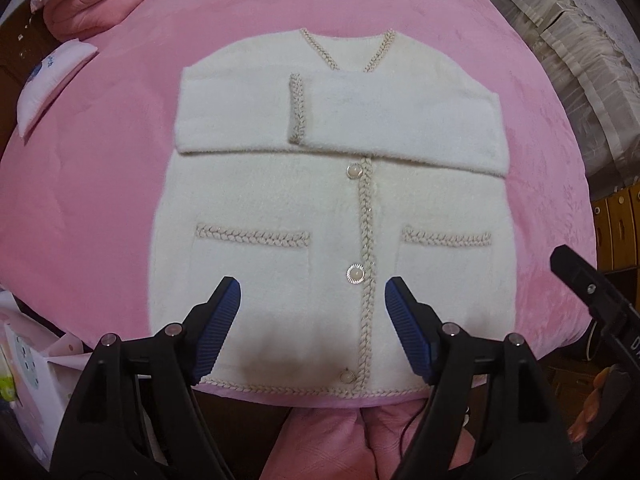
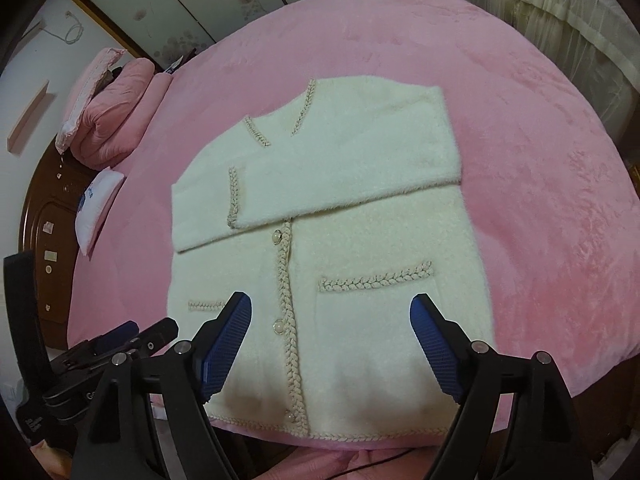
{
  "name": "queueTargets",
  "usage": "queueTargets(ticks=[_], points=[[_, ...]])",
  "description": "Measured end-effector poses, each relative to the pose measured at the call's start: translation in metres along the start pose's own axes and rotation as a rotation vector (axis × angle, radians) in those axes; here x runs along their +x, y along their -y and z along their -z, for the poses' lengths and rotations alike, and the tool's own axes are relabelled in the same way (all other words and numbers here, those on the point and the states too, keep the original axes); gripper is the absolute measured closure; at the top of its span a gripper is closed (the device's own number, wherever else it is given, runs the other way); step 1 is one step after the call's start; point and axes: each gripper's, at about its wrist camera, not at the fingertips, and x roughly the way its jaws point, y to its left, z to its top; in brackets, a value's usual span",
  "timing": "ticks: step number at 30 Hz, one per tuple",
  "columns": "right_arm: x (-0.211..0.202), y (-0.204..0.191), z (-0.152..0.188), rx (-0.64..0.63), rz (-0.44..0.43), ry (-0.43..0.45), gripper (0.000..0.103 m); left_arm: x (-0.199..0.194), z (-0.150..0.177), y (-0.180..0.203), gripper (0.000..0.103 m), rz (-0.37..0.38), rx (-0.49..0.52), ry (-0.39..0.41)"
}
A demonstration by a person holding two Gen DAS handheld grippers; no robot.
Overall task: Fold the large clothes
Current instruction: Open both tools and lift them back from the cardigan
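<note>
A cream fuzzy cardigan (image 1: pixel 280 208) with beige braided trim, pearl buttons and two pockets lies flat on the pink bed cover (image 1: pixel 100 184). Both sleeves are folded across its chest. It also shows in the right wrist view (image 2: pixel 360 232). My left gripper (image 1: pixel 312 292) is open and empty, hovering over the lower hem near the middle button. My right gripper (image 2: pixel 331 308) is open and empty, above the lower right pocket. The right gripper's body (image 1: pixel 592 292) shows at the right edge of the left wrist view. The left gripper (image 2: pixel 132 336) shows at the lower left of the right wrist view.
Folded pink bedding (image 2: pixel 116 108) and a white pillow (image 2: pixel 96 208) lie at the far left by the wooden headboard (image 2: pixel 48 216). Cream curtains (image 2: pixel 560 20) hang on the far right. The bed's near edge (image 1: pixel 320 404) runs just below the hem.
</note>
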Motion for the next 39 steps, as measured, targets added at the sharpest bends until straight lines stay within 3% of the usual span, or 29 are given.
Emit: queueTargets(ticks=[7,14,16,20,24,29,34,39], points=[[-0.017,-0.013,0.036,-0.039,0.006,0.042,0.02,-0.009,0.032,-0.02,0.03,0.0,0.017,0.009],[-0.036,-0.004,0.073,-0.032,-0.026,0.071,0.02,-0.034,0.08,-0.061,0.03,0.066,-0.099,0.038],[-0.043,0.006,0.083,-0.007,-0.048,0.088,0.02,-0.042,0.099,-0.076,0.03,0.049,-0.135,0.042],[-0.059,0.035,0.109,0.074,-0.066,0.103,0.019,-0.061,0.135,-0.106,0.03,0.033,-0.184,0.059],[-0.072,0.072,0.141,0.114,-0.049,0.133,0.016,-0.071,0.167,-0.141,0.03,-0.038,-0.212,0.094],[-0.068,0.12,0.178,0.123,-0.051,0.066,0.016,-0.063,0.202,-0.192,0.03,-0.034,-0.331,0.098],[-0.05,0.175,0.208,0.216,-0.045,0.035,0.016,-0.043,0.222,-0.226,0.03,-0.073,-0.353,0.095],[-0.02,0.22,0.218,0.315,-0.02,-0.022,0.016,-0.006,0.217,-0.243,0.03,-0.033,-0.368,0.027]])
